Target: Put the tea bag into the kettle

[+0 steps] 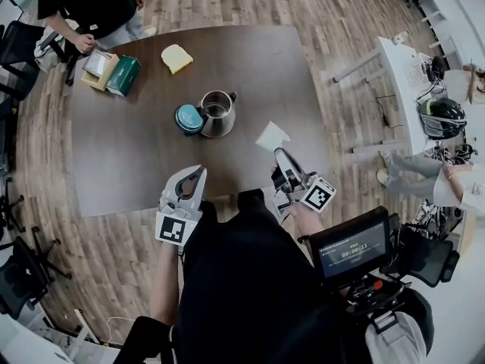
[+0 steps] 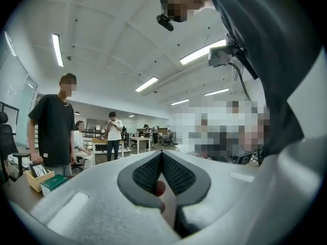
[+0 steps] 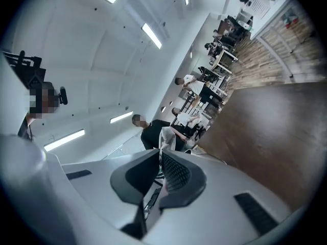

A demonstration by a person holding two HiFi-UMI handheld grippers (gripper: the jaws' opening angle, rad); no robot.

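Closest to the head camera: dark clothes (image 1: pixel 250 279) of the person holding both tools. Just past that, left gripper (image 1: pixel 198 171) over the near part of the brown surface (image 1: pixel 121 165), jaws pressed together, holding nothing. From its own view, left gripper (image 2: pixel 162 153) with grey pads (image 2: pixel 176 175) touching at the tip. Next to it, right gripper (image 1: pixel 279 152), squeezed tight on the tea bag (image 1: pixel 271 136), a white square sticking out past the tips, up over the surface. From its own view, right gripper (image 3: pixel 159 152) with a bit of white tea bag (image 3: pixel 166 138) poking out between the pads.

Farther on, near the middle, seen only from the head view: silver kettle (image 1: pixel 218 113), open on top, teal lid (image 1: pixel 189 118) right beside it on the left. Off to the left of the tea bag, not touching it.

Farther still, a yellow slab (image 1: pixel 176 58) and a green box (image 1: pixel 123 75). At the far side, a standing person (image 1: pixel 91 2) in a black shirt.

Only in the gripper views: long ceiling lights (image 2: pixel 57 49).
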